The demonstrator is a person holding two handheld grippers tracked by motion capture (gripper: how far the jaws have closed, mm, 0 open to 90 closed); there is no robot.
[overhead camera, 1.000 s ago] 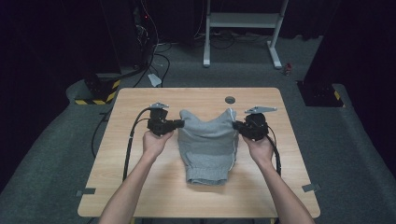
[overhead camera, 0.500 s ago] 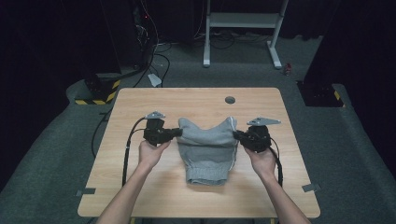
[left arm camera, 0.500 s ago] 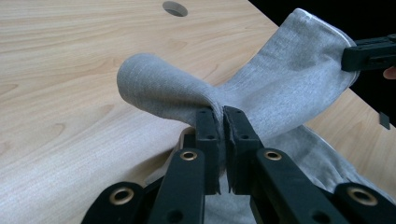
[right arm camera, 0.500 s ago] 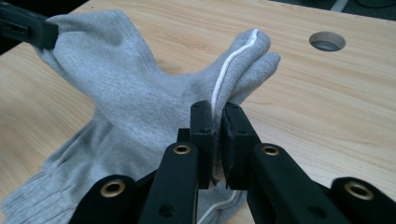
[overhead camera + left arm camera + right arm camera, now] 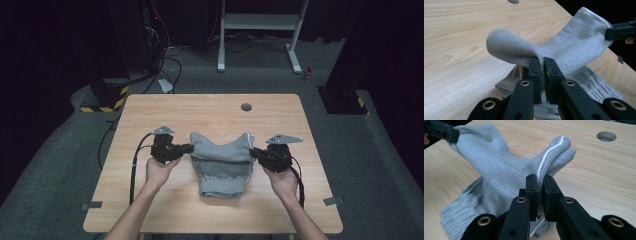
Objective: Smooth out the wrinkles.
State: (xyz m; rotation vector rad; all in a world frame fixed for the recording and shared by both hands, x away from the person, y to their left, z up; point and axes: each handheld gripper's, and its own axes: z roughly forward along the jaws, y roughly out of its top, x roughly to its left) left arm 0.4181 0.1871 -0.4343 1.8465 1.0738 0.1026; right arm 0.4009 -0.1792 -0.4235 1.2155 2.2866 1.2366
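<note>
Both jaws pinch the grey garment (image 5: 222, 160): left gripper (image 5: 186, 148) and right gripper (image 5: 254, 152) clamp opposite edges above the table (image 5: 210, 112).

plain grey garment (image 5: 220, 160) with a thin white stripe, black grippers, light wood-grain table (image 5: 210, 112)

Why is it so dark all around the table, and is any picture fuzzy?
High view: light falls on the table, the room behind stays nearly black, and the picture is a bit soft. Left gripper view: the grey garment looks sharp, with a black corner behind it. Right gripper view: bright and even, and the near jaws look big.
</note>
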